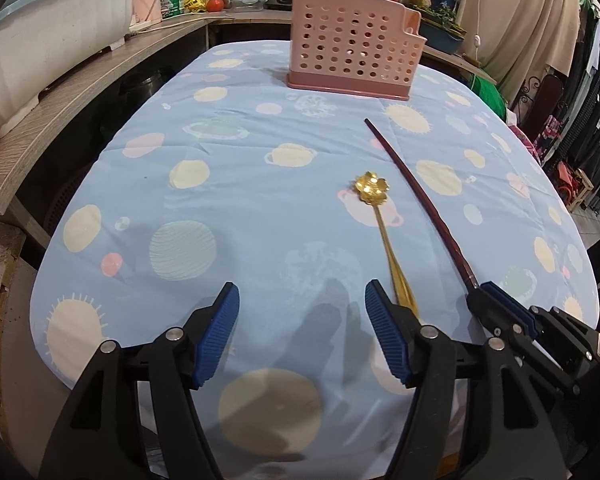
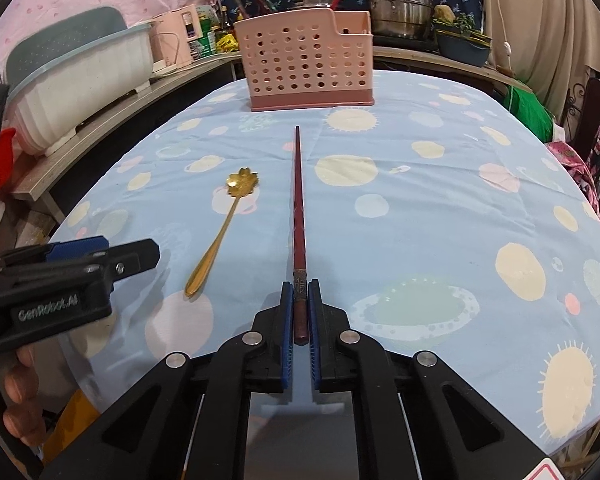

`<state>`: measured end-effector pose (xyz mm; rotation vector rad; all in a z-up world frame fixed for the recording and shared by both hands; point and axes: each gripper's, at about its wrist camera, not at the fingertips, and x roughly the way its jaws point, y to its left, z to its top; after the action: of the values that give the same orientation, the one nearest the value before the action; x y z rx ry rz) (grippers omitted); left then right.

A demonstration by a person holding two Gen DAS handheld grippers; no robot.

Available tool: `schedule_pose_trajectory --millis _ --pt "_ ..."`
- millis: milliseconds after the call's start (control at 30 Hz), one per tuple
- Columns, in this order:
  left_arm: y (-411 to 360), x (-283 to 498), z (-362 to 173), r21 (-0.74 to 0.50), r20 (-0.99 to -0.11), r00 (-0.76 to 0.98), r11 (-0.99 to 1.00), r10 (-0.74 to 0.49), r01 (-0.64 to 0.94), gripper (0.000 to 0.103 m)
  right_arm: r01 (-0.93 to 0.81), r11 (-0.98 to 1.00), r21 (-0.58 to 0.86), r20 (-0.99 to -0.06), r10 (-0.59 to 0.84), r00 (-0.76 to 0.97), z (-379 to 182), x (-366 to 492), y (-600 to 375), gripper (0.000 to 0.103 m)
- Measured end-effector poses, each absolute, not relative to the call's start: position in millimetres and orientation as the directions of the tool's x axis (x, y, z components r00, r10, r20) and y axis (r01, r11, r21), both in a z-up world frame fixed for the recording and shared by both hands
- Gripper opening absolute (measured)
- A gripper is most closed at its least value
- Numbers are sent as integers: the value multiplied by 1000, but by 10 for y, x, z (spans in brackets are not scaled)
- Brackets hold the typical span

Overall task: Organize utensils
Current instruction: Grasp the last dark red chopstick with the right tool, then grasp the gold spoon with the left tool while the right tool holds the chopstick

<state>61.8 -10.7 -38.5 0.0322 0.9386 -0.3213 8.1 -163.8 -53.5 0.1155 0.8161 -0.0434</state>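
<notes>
Right hand-held gripper clamps the chopstick lying on the worktop; left hand-held gripper gapes empty beside the spoon; basket stands beyond.

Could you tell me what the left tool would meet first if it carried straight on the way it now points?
Most likely the bare blue tablecloth: the open left tool points down at it with nothing between its fingers. The gold spoon lies just right of that line, though depth is uncertain.

Steel pots, tomato perhaps
</notes>
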Motion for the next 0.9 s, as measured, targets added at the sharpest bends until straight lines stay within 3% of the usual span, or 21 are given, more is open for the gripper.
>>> schedule_pose_trajectory --millis 100,433,633,800,867,900 --pt "-196 576 -387 -110 -796 541 945 -270 309 69 108 989 98 -729 -3 685 -534 70 -1722 7" --pt "-465 523 -473 -102 -805 516 926 -291 363 67 135 982 135 -727 5 687 -547 45 -1860 7" --pt "-550 500 -484 -83 -799 527 922 -289 379 52 134 981 143 -725 12 688 -548 39 -1874 7" --pt "-589 473 -478 -74 -794 532 916 -294 395 20 134 980 144 -725 13 689 -547 34 -1878 7" --pt "-604 466 -479 -76 -794 529 912 -300 403 11 134 981 144 -725 12 688 -546 34 -1878 7" --pt "-605 465 -478 -78 -795 526 911 -302 405 11 134 981 144 -726 13 688 -546 33 -1879 7"
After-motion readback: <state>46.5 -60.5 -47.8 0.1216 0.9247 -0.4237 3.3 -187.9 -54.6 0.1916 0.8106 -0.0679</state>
